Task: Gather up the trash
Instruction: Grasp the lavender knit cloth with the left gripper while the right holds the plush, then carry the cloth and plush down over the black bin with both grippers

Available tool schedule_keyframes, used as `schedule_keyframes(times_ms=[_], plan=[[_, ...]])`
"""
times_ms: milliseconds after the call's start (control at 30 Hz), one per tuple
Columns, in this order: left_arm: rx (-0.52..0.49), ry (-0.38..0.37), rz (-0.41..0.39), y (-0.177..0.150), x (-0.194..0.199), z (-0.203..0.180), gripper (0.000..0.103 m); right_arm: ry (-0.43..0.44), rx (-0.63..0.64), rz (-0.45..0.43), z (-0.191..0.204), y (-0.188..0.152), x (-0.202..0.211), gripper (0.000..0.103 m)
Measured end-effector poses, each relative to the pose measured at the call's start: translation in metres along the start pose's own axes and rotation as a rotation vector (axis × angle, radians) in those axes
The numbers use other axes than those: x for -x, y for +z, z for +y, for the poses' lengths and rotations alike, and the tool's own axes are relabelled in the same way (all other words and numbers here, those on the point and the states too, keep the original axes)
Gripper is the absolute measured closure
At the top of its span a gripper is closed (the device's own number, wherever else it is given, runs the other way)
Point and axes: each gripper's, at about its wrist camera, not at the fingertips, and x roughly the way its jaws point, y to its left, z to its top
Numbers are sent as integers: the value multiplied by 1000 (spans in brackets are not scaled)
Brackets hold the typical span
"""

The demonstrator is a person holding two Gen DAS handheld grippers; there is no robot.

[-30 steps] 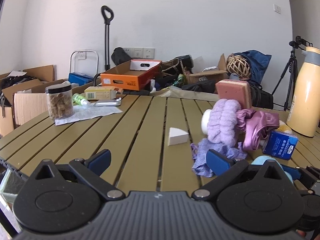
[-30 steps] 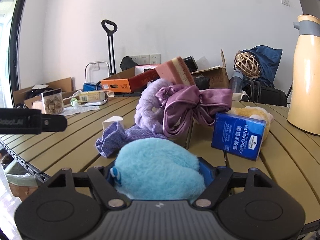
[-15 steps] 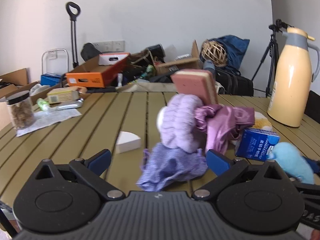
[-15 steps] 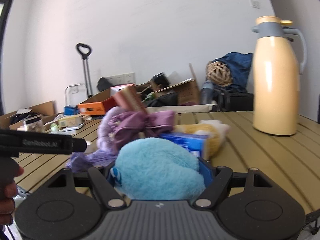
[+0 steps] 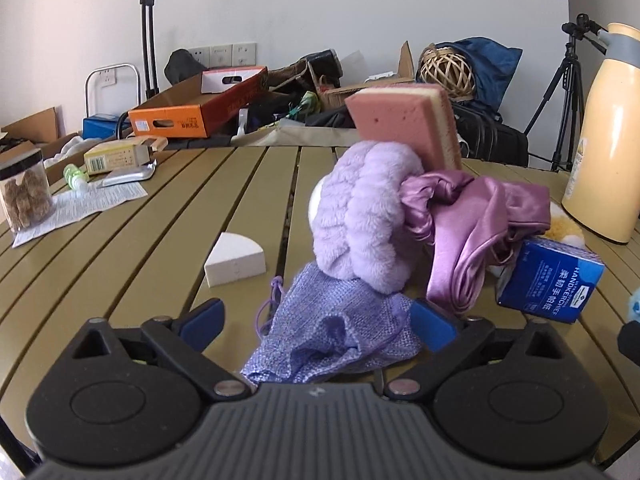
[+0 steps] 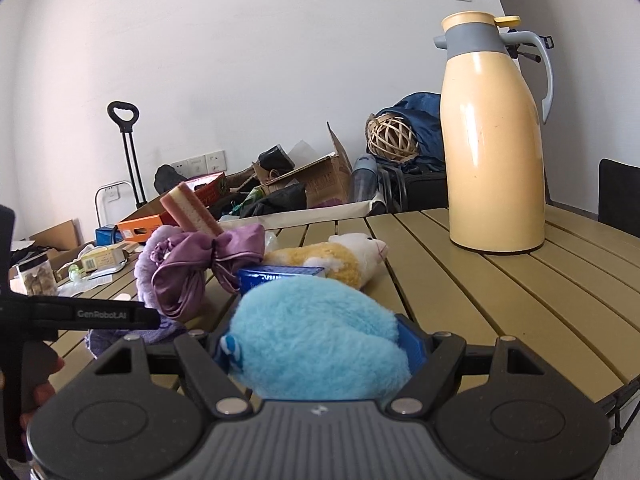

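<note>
My left gripper (image 5: pixel 316 318) is open, its blue pads either side of a lavender mesh pouch (image 5: pixel 332 340) that lies on the olive slatted table (image 5: pixel 160 240). Behind the pouch are a fluffy lilac scrunchie (image 5: pixel 364 216), a pink satin cloth (image 5: pixel 472 216), a pink-and-yellow sponge (image 5: pixel 404 120), a blue handkerchief pack (image 5: pixel 548 276) and a white foam wedge (image 5: pixel 234 260). My right gripper (image 6: pixel 320 344) is shut on a fluffy blue puff (image 6: pixel 316 344), held above the table near its front edge. The left gripper's side shows at the left of the right wrist view (image 6: pixel 80 314).
A tall cream thermos (image 6: pixel 494 140) stands at the back right. A yellow-white plush toy (image 6: pixel 340 258) lies behind the handkerchief pack (image 6: pixel 280 274). A jar of snacks (image 5: pixel 26 192), a leaflet (image 5: pixel 80 208) and a small box (image 5: pixel 116 154) sit far left. Cartons clutter the floor beyond.
My left gripper has moved right and forward until the lavender pouch lies between its open fingers. My right gripper has swung right with the blue puff, bringing the thermos into view.
</note>
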Motion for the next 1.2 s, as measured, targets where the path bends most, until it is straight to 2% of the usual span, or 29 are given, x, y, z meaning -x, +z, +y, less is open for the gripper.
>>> schedule_keyframes(times_ms=[67,400,467,600,667,733,967,1200], plan=[[0,-4,9,-1,-3,1,14,2,1,0,0,0,1,27],[4,-30,-7,-10,1,-5,32,15,1,6,4,0,2,27],[6,-32,-15,-11,3,-5,40,17,0,5,4,0,2,27],[45,-50,-23,-14,6,-1,49,23,-1,5,5,0,2,27],[45,-51,-27,-14,8,-1,61,27,1,7,7,0,2,27],[44,-53,-31,-14,10,-1,66,33,2,9,8,0,2,27],[58,-31,-68,-13,23,2,74,49,9,12,15,0,2,27],[53,-13,-129,-12,45,7,75,71,20,9,22,1,3,27]])
